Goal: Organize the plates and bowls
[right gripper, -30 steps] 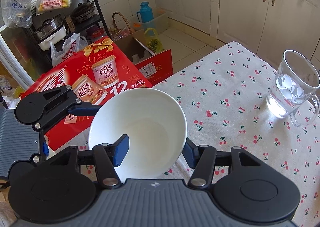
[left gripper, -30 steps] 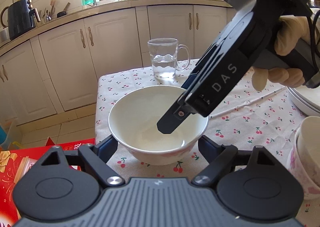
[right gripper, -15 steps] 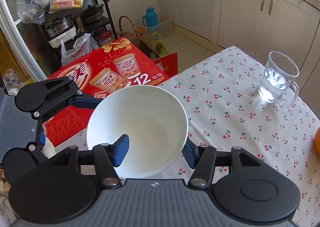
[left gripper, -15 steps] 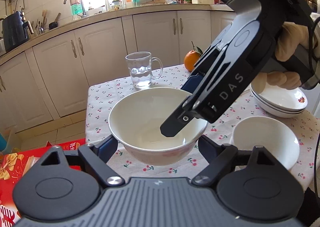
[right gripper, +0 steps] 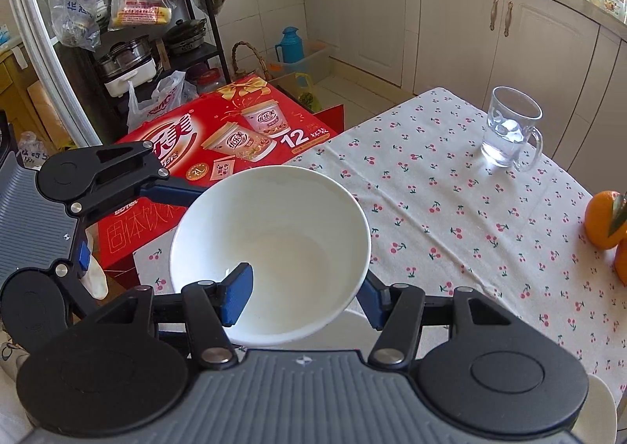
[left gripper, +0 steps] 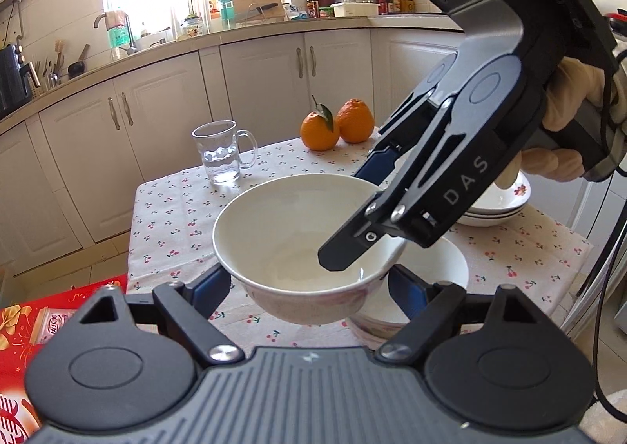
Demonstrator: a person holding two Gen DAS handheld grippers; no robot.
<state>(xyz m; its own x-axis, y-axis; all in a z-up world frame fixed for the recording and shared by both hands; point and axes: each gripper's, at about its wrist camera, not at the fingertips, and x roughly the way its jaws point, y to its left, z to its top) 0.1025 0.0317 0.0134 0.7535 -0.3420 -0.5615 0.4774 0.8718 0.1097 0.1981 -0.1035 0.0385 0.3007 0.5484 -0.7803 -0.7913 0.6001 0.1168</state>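
The surface (left gripper: 164, 209), under a white cloth printed with cherries, fills the middle of both views, and a red gift carton (right gripper: 219, 146) sits on the floor off its edge. The white bowl (left gripper: 290, 232) hangs in the air above the cloth, tilted a little, directly over a second white bowl (left gripper: 446, 267) that rests on the surface beneath it. A stack of shallow plates (left gripper: 505, 205) lies farther back near the person's gloved hand (left gripper: 564, 99). The left gripper (left gripper: 309, 287) has its fingers spread wide, pressed against opposite outer walls of the lifted bowl. The right gripper (right gripper: 301, 295) has its fingers drawn narrow, pinching the bowl's rim, one pad inside and one outside. A glass mug (left gripper: 221, 152) with water stands near the far corner, and two oranges (left gripper: 337, 124) sit just beside each other behind it.
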